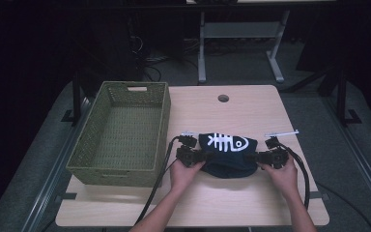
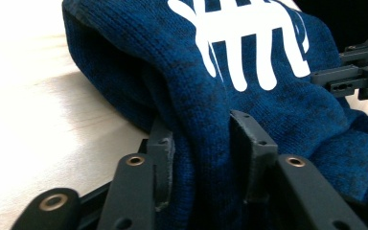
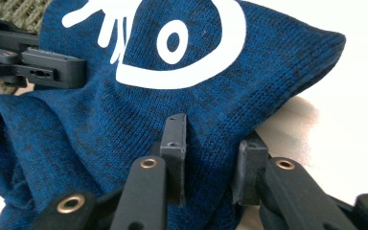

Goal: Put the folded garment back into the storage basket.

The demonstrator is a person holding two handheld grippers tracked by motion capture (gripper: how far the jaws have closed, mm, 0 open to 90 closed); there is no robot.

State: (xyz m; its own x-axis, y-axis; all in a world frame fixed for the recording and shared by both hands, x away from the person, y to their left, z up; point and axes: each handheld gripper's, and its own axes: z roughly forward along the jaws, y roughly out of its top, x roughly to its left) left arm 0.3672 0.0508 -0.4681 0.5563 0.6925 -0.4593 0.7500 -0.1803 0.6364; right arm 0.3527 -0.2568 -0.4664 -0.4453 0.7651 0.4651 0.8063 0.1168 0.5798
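A dark blue knitted garment with a white fish-skeleton print lies bunched on the light wooden table, right of the basket. My left gripper pinches its left edge, and in the left gripper view a fold of the knit is squeezed between the two pads of that gripper. My right gripper holds the right edge. The right gripper view shows the cloth clamped in that gripper, with the fish's eye print above. Both hands rest low at the table.
A green woven basket, with nothing in it, stands at the table's left, close to my left gripper. A round cable hole sits at the table's far side. Black cables trail from both grippers toward the near edge.
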